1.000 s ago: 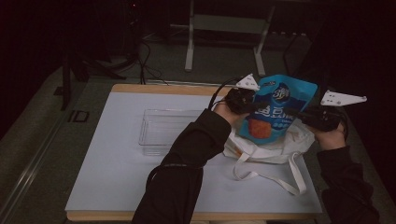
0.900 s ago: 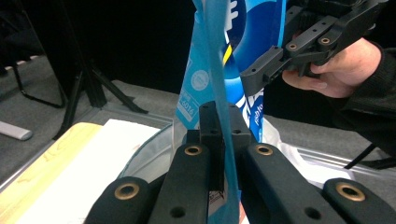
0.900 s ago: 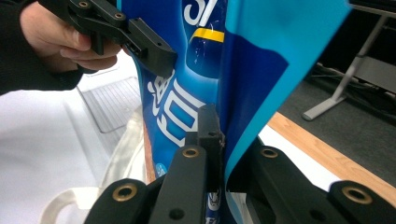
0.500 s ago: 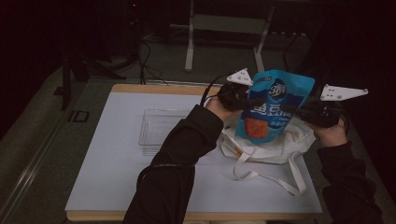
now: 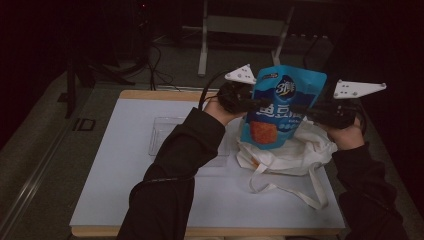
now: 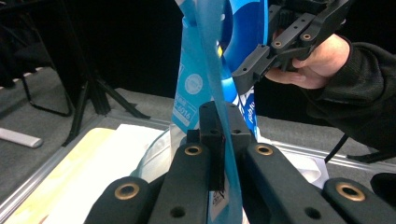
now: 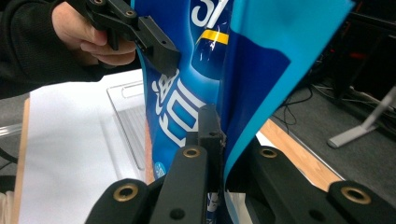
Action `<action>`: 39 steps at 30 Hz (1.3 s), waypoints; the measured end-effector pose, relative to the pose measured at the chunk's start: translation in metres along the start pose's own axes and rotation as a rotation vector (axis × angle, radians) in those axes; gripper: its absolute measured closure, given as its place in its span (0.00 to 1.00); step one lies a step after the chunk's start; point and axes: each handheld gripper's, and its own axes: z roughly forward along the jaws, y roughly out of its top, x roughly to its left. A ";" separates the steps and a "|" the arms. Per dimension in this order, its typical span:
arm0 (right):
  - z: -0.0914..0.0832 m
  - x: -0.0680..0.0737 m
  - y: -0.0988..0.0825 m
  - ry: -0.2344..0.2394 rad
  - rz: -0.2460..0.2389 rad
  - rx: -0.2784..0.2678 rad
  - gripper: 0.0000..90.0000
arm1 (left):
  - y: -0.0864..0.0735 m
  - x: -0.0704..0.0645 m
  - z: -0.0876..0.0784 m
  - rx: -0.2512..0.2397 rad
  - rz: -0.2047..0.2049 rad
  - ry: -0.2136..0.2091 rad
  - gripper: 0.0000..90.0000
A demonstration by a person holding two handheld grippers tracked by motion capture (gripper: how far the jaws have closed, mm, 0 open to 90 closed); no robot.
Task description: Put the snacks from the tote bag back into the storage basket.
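High view, left tongs (image 5: 251, 104) and right tongs (image 5: 298, 108) clamped on blue snack bag (image 5: 280, 107).

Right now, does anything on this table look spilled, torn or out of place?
Nothing stands out. The blue snack pouch hangs intact between the left gripper and right gripper, above the white tote bag. The clear tray lies flat.

Looking like a dim lab or recording studio: white-topped wooden table (image 5: 125, 200) standing on grey carpet, black cables (image 5: 155, 70) trailing at eleven o'clock, metal stand legs (image 5: 202, 50) rising at twelve o'clock.
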 end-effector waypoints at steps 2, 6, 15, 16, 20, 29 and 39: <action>0.002 0.001 0.003 0.005 -0.003 -0.001 0.98 | 0.000 0.000 -0.004 -0.001 0.001 0.003 1.00; 0.016 0.009 0.017 0.025 -0.027 0.001 0.98 | -0.002 0.001 -0.026 -0.006 -0.003 0.025 1.00; 0.045 0.020 0.035 0.066 -0.051 0.006 0.98 | -0.012 0.003 -0.060 -0.009 -0.015 0.064 1.00; 0.049 0.021 0.037 0.068 -0.056 0.007 0.98 | -0.014 0.003 -0.064 -0.012 -0.013 0.071 1.00; 0.062 0.027 0.044 0.086 -0.068 0.009 0.98 | -0.019 0.003 -0.080 -0.016 -0.022 0.089 1.00; 0.093 0.039 0.061 0.127 -0.089 0.009 0.98 | -0.031 0.004 -0.114 -0.016 -0.034 0.137 1.00; 0.133 0.049 0.070 0.174 -0.094 0.023 0.98 | -0.052 0.010 -0.146 -0.008 -0.047 0.187 1.00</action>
